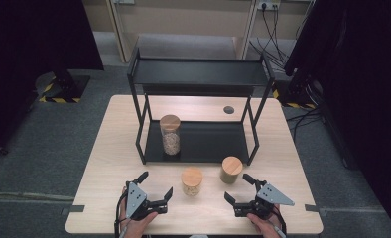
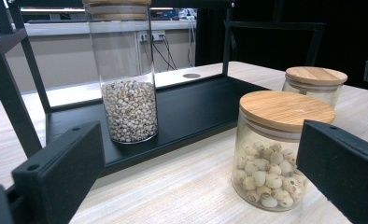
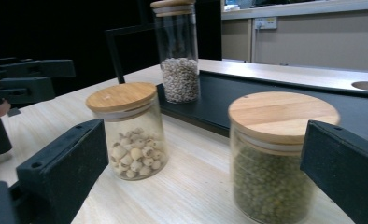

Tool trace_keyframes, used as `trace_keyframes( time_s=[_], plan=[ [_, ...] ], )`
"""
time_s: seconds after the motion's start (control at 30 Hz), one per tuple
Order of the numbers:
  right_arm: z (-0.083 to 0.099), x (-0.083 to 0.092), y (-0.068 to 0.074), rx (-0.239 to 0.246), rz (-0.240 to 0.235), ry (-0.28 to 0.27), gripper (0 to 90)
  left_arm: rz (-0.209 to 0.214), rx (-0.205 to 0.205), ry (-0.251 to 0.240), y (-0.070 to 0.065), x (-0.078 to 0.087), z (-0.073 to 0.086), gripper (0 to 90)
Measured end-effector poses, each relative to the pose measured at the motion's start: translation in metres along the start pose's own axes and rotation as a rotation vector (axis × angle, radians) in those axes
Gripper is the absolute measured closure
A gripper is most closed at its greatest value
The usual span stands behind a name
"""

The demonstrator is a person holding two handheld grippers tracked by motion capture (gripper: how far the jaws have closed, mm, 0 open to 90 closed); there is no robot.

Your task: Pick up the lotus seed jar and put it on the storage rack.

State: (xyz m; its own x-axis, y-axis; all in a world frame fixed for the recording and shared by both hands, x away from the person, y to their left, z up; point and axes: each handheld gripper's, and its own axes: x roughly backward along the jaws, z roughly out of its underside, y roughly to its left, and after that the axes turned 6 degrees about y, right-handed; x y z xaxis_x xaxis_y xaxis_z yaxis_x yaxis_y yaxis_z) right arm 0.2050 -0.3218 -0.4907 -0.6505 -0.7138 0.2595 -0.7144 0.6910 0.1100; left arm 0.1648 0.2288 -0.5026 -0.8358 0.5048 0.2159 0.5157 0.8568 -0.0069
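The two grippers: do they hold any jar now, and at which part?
Nothing is held. The left gripper and the right gripper are both open, short of the jars.

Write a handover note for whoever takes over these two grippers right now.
Left gripper: open, holding nothing, low over the table's near edge.
Right gripper: open, holding nothing, just behind the green-bean jar.
Tall grain jar: already upright on the rack's bottom shelf, left side.
Lotus-seed jar and green-bean jar: on the table in front of the rack, lids on, untouched.
Left to do, probably: shelve those two jars.
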Motion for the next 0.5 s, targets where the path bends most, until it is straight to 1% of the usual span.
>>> trace_keyframes(
  time_s=[0.37,0.5],
  plan=[
    [-0.006,-0.015,0.01,0.033,-0.058,0.017,1.5,0.007,0.0,-0.004,0.001,0.001,0.001,0.5],
    [-0.009,-0.023,0.014,0.054,-0.08,0.025,1.5,0.007,0.0,-0.006,0.0,0.002,0.001,0.5]
  ],
)
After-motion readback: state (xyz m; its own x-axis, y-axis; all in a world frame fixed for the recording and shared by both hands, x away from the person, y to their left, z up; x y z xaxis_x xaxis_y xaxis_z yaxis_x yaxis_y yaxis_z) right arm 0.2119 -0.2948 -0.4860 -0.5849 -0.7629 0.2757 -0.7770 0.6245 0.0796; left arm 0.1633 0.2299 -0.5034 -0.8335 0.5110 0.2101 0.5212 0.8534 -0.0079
